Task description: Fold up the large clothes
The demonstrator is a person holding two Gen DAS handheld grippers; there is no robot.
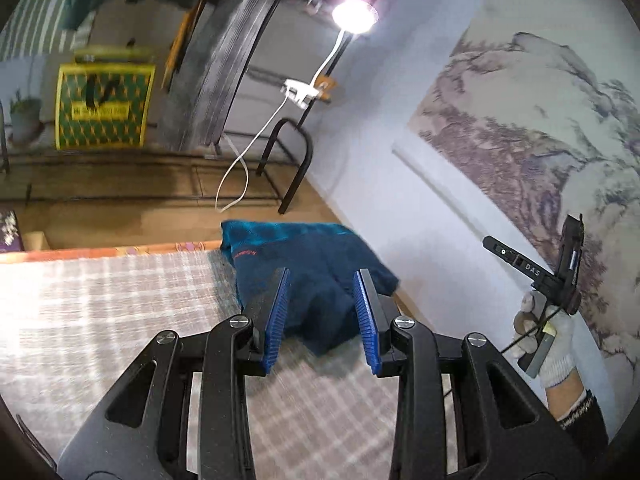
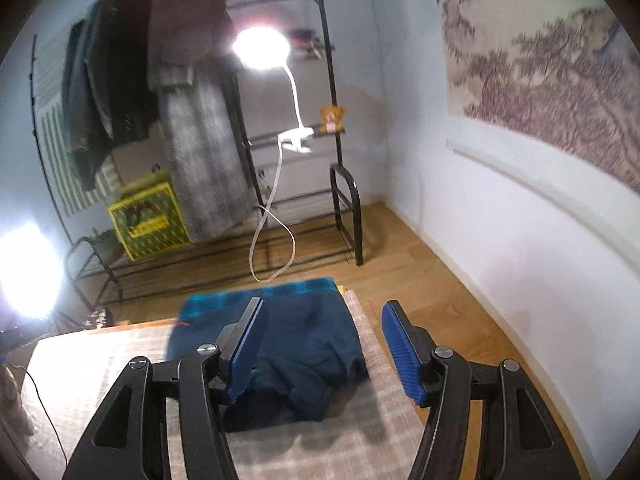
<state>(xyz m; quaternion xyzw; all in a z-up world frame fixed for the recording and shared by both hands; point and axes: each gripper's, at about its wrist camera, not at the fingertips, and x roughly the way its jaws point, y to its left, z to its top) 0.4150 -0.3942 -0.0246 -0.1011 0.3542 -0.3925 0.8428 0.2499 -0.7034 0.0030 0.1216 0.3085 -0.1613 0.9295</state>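
Observation:
A dark blue garment [image 1: 312,264] lies folded in a compact bundle at the far right corner of the bed's plaid cover [image 1: 100,300]. It also shows in the right wrist view [image 2: 304,344], with a teal band along its far edge. My left gripper [image 1: 324,284] is open and empty, raised above the bed just short of the bundle. My right gripper [image 2: 324,328] is open and empty, raised above the bundle's near edge. In the left wrist view the right gripper [image 1: 560,268] is held up at the right in a gloved hand.
A black clothes rack [image 2: 344,200] with hanging coats [image 2: 192,120] stands beyond the bed. A lit clip lamp [image 2: 260,46] and its white cord hang on it. A yellow-green box [image 2: 148,220] sits on the rack's low shelf. A white wall [image 2: 500,240] runs close on the right, wood floor between.

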